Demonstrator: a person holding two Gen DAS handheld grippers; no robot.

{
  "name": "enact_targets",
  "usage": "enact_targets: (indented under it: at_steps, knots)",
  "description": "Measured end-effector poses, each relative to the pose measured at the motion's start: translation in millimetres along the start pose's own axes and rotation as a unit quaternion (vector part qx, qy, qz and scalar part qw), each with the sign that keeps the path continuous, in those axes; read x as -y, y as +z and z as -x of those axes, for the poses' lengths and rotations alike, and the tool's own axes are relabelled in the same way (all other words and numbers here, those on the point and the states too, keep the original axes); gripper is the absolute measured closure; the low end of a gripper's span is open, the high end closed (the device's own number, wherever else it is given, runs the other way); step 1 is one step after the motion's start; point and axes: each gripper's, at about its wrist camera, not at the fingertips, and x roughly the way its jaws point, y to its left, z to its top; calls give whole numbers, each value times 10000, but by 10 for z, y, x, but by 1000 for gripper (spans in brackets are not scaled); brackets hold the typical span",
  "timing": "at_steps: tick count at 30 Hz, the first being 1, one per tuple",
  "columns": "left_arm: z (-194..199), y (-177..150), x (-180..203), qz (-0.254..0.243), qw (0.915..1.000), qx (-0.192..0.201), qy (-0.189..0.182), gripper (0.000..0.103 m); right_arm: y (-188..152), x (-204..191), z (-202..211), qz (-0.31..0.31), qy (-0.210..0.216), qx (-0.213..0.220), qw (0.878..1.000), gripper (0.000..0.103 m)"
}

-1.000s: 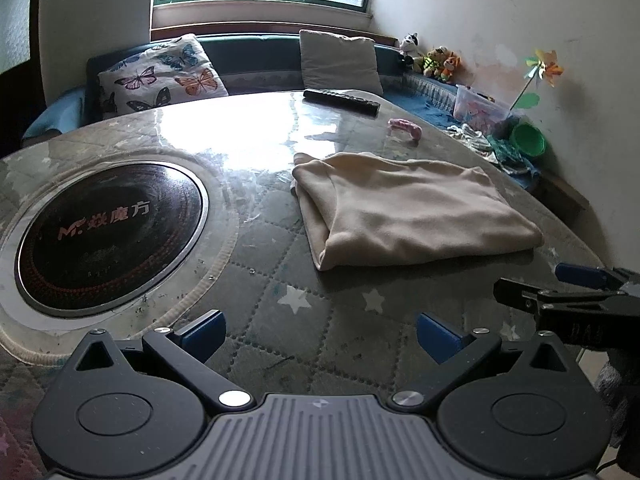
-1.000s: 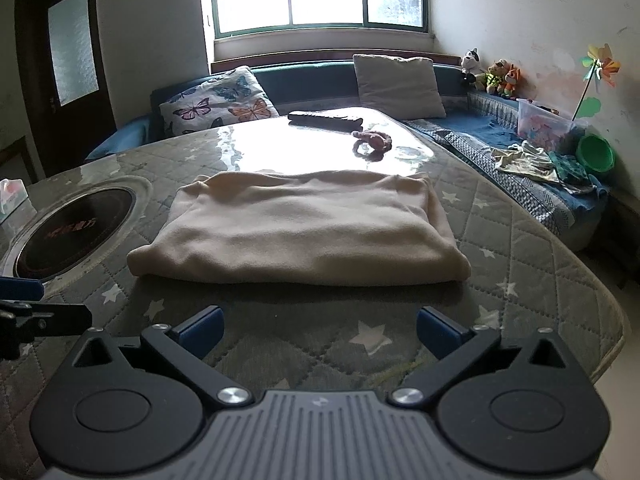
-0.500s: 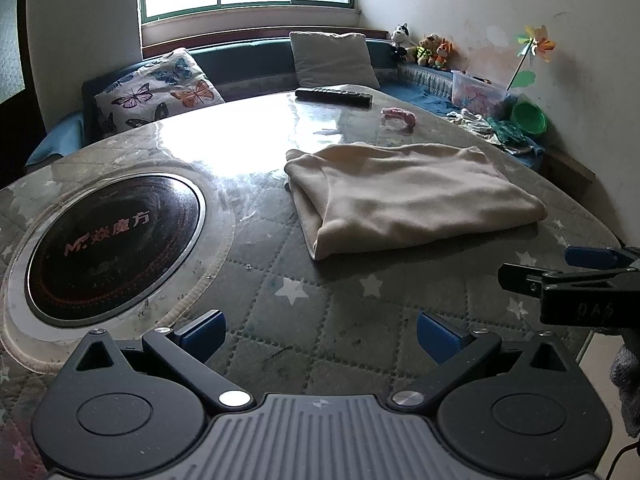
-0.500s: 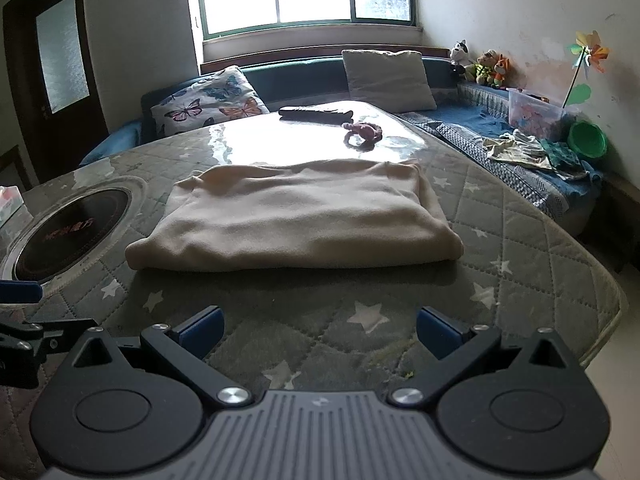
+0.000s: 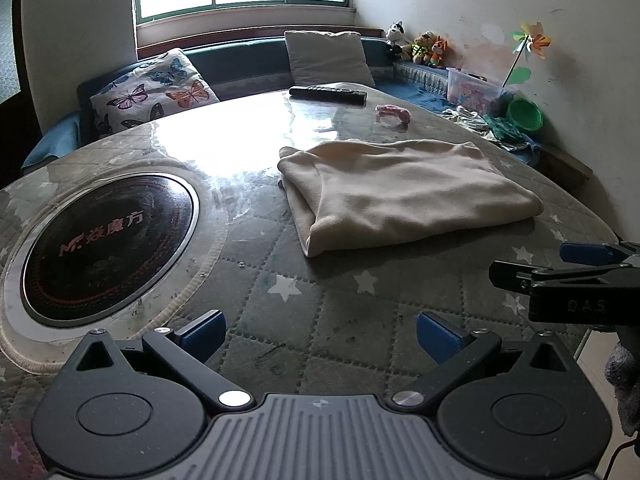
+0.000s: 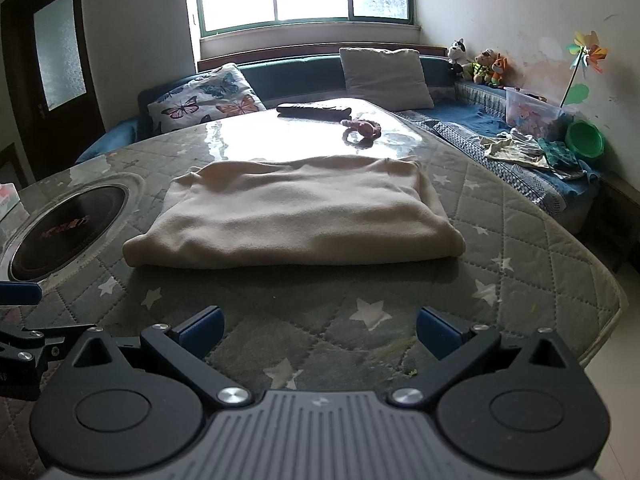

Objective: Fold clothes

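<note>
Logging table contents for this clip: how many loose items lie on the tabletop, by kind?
Folded cream garment: 1
Black remote control: 1
Small pink toy: 1
Total: 3
Both grippers, left and right, are open and hold nothing.

The tissue box (image 6: 9, 196) is cut off by the left edge in the right wrist view. The plastic bin's (image 5: 472, 88) contents are too small to identify. Glare washes out the tabletop (image 5: 224, 140) at the far side.

Soft matt fleece garment (image 6: 296, 212) on glossy quilted table cover (image 6: 520, 248).
</note>
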Motion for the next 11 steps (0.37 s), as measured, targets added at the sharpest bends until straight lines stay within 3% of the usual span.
enact_targets:
  at_steps: [11]
  knots:
    - [-24, -4, 12, -12, 10000, -9, -21, 0, -2, -4, -19, -23, 2, -25, 10000, 0]
